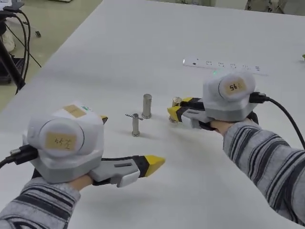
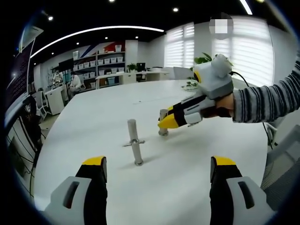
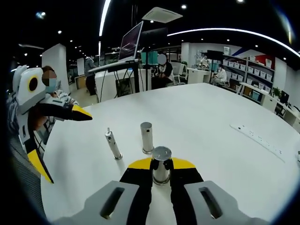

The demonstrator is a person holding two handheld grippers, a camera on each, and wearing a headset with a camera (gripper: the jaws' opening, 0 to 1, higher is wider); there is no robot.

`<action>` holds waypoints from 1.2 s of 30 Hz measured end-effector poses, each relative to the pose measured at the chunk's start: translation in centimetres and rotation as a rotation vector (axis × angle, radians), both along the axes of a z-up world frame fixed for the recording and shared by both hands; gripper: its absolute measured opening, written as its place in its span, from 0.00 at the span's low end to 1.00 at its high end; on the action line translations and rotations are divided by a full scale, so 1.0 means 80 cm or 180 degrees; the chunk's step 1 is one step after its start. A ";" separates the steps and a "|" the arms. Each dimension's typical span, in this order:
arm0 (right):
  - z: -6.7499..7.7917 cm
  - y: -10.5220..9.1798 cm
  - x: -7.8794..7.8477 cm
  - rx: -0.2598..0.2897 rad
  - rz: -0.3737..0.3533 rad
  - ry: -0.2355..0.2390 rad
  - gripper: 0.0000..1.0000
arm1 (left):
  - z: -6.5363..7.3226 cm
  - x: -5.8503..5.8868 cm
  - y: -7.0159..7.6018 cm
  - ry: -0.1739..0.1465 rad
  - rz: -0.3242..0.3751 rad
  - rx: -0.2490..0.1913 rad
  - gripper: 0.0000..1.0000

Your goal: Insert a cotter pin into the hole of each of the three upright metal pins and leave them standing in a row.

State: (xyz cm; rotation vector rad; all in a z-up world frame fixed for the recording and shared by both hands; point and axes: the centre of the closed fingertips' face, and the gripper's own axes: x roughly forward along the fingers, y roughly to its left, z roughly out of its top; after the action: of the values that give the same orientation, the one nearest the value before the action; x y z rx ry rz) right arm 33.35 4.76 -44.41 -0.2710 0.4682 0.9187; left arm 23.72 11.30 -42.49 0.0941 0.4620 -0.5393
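The end metal pin [image 3: 161, 154] stands on the white table [image 1: 200, 181], pinched tight in the right gripper [image 3: 161, 169], probably to steady it upright or nudge it into line. Beside it the thick pin [image 1: 147, 105] is bare and the thin pin [image 1: 136, 125] already carries a cotter pin [image 1: 133, 116]. The left gripper [image 2: 159, 164] hangs back, jaws wide apart and empty.

A wide white worktable [image 1: 143, 28] is seen, with a white power strip [image 1: 221, 65] laid near its far edge and pale floor [image 1: 62, 19] beside it. Shelves of storage bins [image 2: 101, 63], blind-covered windows [image 2: 180, 47] and a curved ceiling light strip [image 2: 93, 32] are noted beyond.
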 end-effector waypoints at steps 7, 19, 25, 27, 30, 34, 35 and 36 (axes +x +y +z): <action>0.000 -0.011 -0.025 -0.0022 0.0046 0.0038 0.08 | 0.002 0.001 0.002 -0.0020 0.0011 -0.0009 0.91; 0.000 -0.017 -0.067 0.0015 0.0065 0.0070 0.08 | 0.005 0.000 -0.002 -0.0043 -0.0019 -0.0022 0.91; -0.003 -0.016 -0.082 -0.0012 0.0077 0.0059 0.08 | 0.004 0.000 -0.003 -0.0039 -0.0034 -0.0014 0.91; -0.005 -0.016 -0.087 -0.0019 0.0082 0.0064 0.08 | 0.004 0.000 -0.003 -0.0036 -0.0037 -0.0013 0.91; -0.008 -0.016 -0.092 -0.0021 0.0075 0.0074 0.08 | 0.004 0.001 -0.003 -0.0036 -0.0042 -0.0012 0.91; -0.014 -0.016 -0.099 -0.0036 0.0065 0.0093 0.08 | 0.004 0.001 -0.004 -0.0036 -0.0050 -0.0010 0.90; -0.016 -0.016 -0.100 -0.0039 0.0064 0.0097 0.08 | 0.004 0.001 -0.004 -0.0039 -0.0051 -0.0012 0.90; -0.016 -0.016 -0.100 -0.0041 0.0064 0.0099 0.08 | 0.004 0.001 -0.004 -0.0039 -0.0052 -0.0013 0.90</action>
State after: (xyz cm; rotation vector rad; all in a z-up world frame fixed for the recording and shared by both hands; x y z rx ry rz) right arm 25.32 3.47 -45.71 -0.2738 0.5011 0.9408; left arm 23.78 10.95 -42.17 0.0972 0.4485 -0.5553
